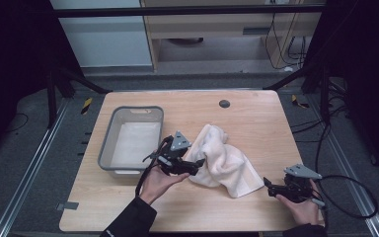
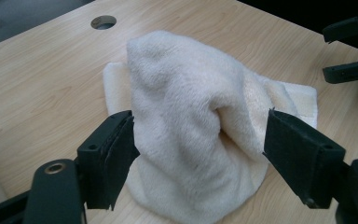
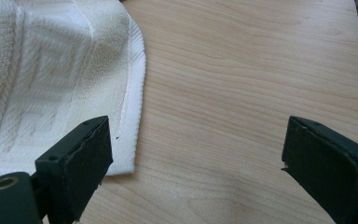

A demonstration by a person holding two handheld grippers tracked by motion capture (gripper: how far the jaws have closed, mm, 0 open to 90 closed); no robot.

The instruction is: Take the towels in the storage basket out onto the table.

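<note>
A cream-white towel [image 1: 222, 158] lies bunched in the middle of the wooden table [image 1: 256, 123]. My left gripper [image 1: 200, 163] points at its left side. In the left gripper view the towel [image 2: 186, 93] rises as a soft hump between the wide-spread jaws of this gripper [image 2: 198, 149]; the pads stand beside the cloth without squeezing it. My right gripper [image 1: 266, 185] rests low at the table's front right, open, just right of the towel's flat corner. In the right gripper view the patterned towel hem [image 3: 51, 70] lies by the left jaw, with bare wood between the jaws of the gripper [image 3: 196, 158].
A grey plastic bin [image 1: 106, 143] with a pale lining stands on the table's left side, close to my left hand. A round cable hole [image 1: 224, 103] sits at the back centre. The right gripper's cable [image 1: 350, 197] loops off the table's right edge.
</note>
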